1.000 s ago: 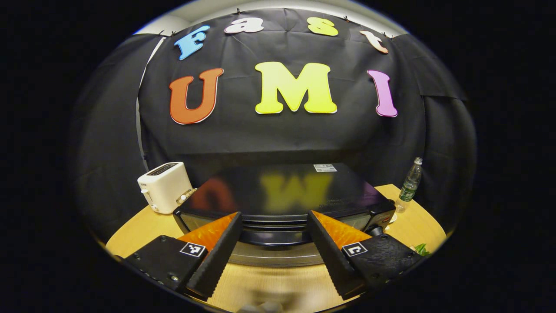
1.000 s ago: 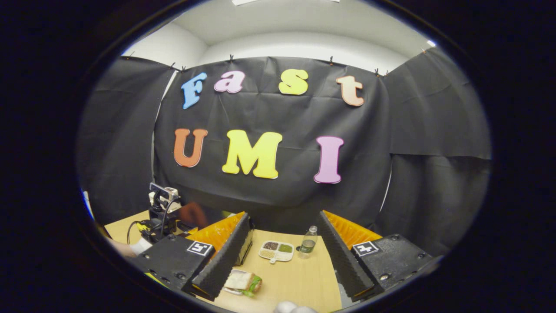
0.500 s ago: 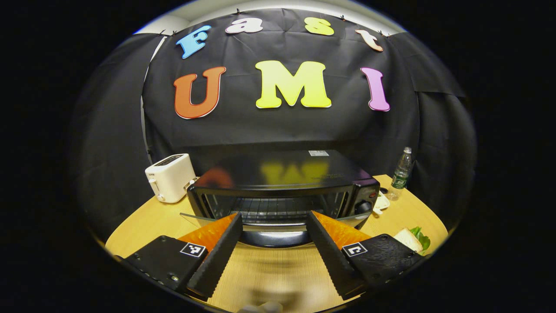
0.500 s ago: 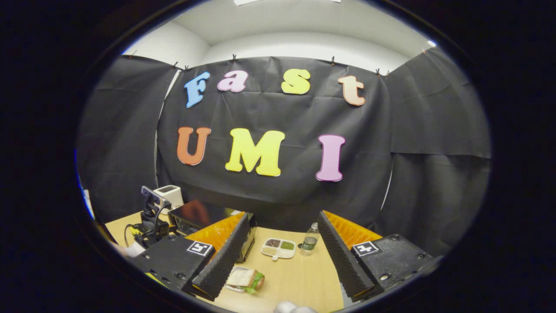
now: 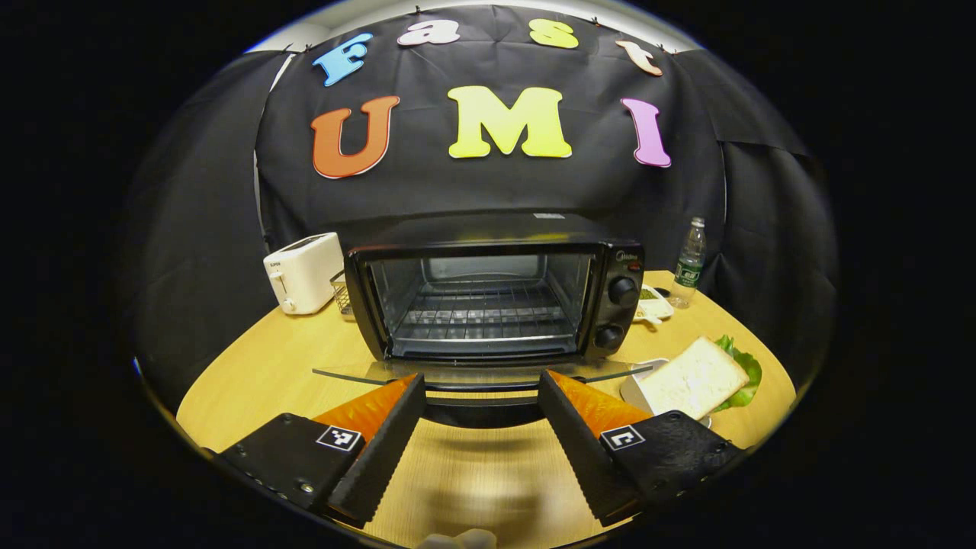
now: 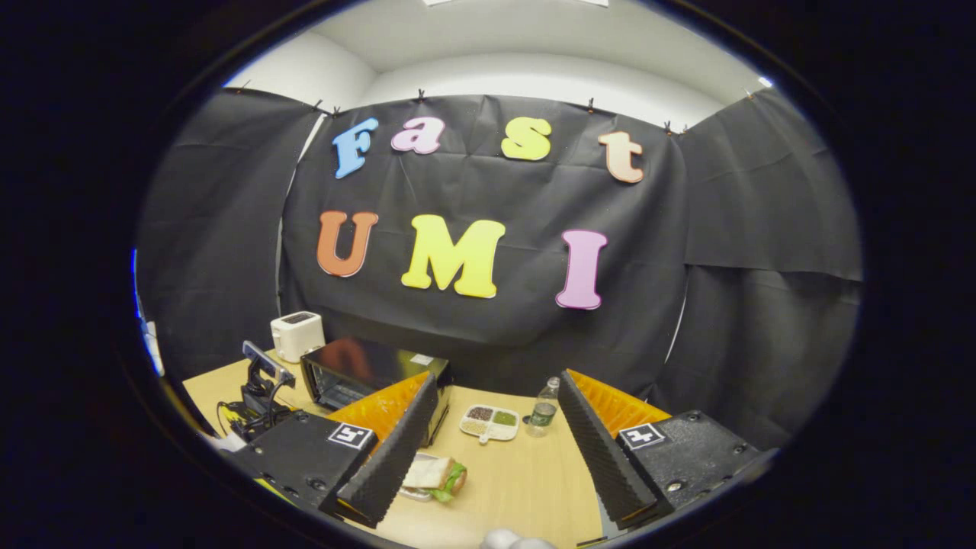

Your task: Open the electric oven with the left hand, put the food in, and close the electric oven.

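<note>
Now the left gripper (image 5: 482, 396) has its fingers spread wide, one on either side of the dark handle (image 5: 479, 409) at the front edge of the oven door (image 5: 473, 374). Whether the fingers touch the handle cannot be told; they are not pinching it. The right gripper (image 6: 496, 400) also has its fingers spread wide and holds nothing, hanging above the tabletop (image 6: 526, 480).

In the left gripper view the electric oven (image 5: 494, 286) stands in the middle of the tabletop (image 5: 259, 374), facing the camera. Its glass door lies folded down, roughly level, and the wire rack (image 5: 482, 313) inside is bare. Two round knobs (image 5: 621, 291) sit one above the other on the right side of its front. A white toaster (image 5: 303, 261) stands just left of the oven, and a small wire basket (image 5: 341, 292) sits between them. To the right, a sectioned dish (image 5: 653, 303) and a water bottle (image 5: 689, 262) stand near the back.

The food, a sandwich (image 5: 698, 377) of white bread with green lettuce, lies on a plate right of the open door, near the left gripper's right-hand finger. In the right gripper view the sandwich (image 6: 436, 476) lies just beside the right gripper's left-hand finger, with the oven (image 6: 366, 374) beyond it and the other gripper (image 6: 259, 385) at the far left.
</note>
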{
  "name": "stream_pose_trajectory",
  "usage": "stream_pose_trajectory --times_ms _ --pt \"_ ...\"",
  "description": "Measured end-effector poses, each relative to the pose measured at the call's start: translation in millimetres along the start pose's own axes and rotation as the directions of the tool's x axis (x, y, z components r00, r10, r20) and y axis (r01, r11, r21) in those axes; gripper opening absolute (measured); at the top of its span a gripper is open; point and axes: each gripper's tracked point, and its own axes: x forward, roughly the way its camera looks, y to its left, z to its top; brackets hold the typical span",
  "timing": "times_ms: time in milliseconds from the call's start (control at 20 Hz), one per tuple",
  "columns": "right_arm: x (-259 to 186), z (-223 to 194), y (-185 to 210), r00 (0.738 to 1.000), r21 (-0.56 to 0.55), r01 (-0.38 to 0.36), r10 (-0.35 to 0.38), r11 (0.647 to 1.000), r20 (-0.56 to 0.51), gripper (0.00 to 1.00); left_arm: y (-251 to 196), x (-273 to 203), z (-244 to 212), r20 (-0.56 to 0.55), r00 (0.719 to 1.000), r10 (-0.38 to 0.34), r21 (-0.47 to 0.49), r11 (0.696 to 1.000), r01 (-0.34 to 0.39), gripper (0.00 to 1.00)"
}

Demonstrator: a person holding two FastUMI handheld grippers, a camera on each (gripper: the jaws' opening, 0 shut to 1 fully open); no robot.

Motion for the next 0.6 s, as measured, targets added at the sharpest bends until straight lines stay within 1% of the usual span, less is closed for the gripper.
stream_pose_trajectory --times_ms 100,250,350,400,450,600 --pt "-1 -8 1 1.0 -0.004 -0.001 0.001 1.0 -0.014 0.95 0 -2 -17 -0.028 1.0 -0.002 0.001 1.0 0.002 0.98" --pt "-2 -18 3 0.999 -0.009 0.001 -0.001 1.0 -0.033 0.95 1 -3 -41 -0.068 0.998 -0.013 -0.031 0.999 0.01 0.98" --pt "-1 -26 3 0.999 -0.013 0.002 -0.002 1.0 -0.048 0.95 0 -1 -58 -0.095 0.995 -0.01 -0.023 1.0 0.008 0.97" --pt "-1 -31 4 0.998 -0.015 0.003 -0.003 1.0 -0.059 0.95 0 -1 -69 -0.117 0.993 -0.01 -0.013 1.0 0.008 0.9" --pt "-1 -34 4 0.998 -0.015 0.001 -0.002 1.0 -0.067 0.96 0 1 -76 -0.129 0.992 -0.009 -0.011 1.0 0.008 0.97" --pt "4 -43 3 0.996 -0.02 0.003 -0.005 1.0 -0.09 0.95 -1 4 -98 -0.173 0.985 -0.014 -0.021 1.0 0.01 0.96"
